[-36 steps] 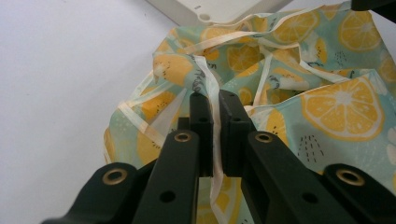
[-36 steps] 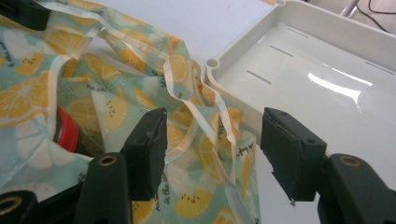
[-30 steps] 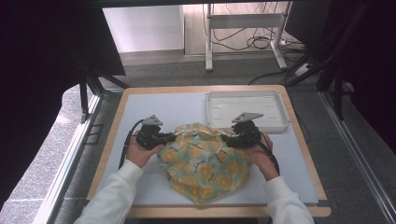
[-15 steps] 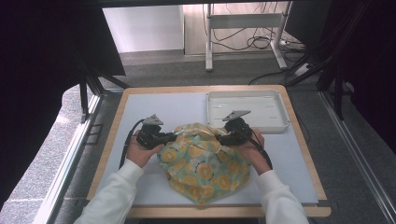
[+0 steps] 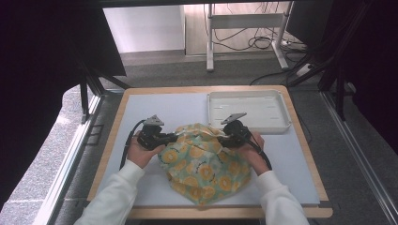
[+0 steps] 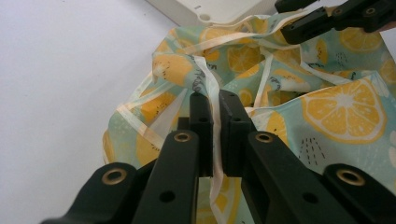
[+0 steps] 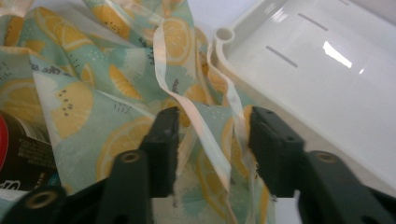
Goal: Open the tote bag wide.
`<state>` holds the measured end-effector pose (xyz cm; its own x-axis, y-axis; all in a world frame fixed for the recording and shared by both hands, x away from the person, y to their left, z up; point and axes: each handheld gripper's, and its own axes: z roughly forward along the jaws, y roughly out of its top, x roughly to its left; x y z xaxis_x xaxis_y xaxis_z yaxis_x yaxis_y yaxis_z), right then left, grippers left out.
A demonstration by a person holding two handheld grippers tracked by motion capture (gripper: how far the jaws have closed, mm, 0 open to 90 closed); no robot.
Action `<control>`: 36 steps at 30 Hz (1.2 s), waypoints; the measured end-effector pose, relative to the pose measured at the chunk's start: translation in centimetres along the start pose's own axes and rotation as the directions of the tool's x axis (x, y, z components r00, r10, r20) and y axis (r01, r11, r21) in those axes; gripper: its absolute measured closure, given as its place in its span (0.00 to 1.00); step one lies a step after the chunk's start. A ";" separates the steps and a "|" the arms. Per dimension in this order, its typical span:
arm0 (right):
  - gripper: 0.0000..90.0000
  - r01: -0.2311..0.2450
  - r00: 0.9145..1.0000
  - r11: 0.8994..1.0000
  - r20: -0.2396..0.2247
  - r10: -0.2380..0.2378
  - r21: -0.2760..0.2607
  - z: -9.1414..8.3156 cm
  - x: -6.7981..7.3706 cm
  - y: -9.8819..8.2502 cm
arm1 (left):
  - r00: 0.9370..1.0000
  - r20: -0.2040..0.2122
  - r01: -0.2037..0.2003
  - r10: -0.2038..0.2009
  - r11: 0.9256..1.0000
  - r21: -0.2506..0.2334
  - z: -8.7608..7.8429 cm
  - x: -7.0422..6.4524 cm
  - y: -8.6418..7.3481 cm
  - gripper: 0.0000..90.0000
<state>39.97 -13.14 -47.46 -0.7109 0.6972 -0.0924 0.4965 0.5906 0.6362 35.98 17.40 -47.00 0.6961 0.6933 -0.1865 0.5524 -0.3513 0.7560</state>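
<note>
High view: one lemon-print cloth bag (image 5: 204, 161) crumpled on the pale table mat (image 5: 141, 112), just before one white tray (image 5: 246, 110). Two grippers, left gripper (image 5: 172, 138) and right gripper (image 5: 220, 138), at the bag's far edge; jaw tips buried in folds, hard to make out.

Left gripper view: left gripper (image 6: 215, 109) clenched on one pale binding strip (image 6: 211, 93) of the bag; lower bag cut off behind the jaws.

Right gripper view: right gripper (image 7: 212, 126) just closing, jaws apart either side of bunched fabric and strips, pads not pressing. One dark object (image 7: 16, 149) at lower left, half covered by cloth, unreadable.
</note>
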 end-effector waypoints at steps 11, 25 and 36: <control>0.97 -0.029 0.999 0.998 -0.022 0.028 -0.052 -1.0 -0.7 -0.4 | 1.000 0.002 0.004 -0.004 1.000 -0.017 -0.7 0.1 -0.1 0.95; 0.98 -0.093 0.995 0.971 -0.066 0.080 -0.220 -5.6 -1.5 -1.3 | 1.000 0.027 0.014 -0.012 0.996 -0.090 -3.2 -0.1 -0.6 0.96; 0.98 -0.107 0.992 0.950 -0.092 0.083 -0.295 -8.3 -1.4 -2.4 | 0.999 0.034 0.003 0.002 0.991 -0.132 -4.8 -0.9 -1.1 0.96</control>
<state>35.62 -18.88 -42.43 -0.7098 0.7037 0.0313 0.4006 0.3667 0.8397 32.55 20.16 -44.69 0.7122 0.6709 -0.2065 0.4888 -0.2629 0.8319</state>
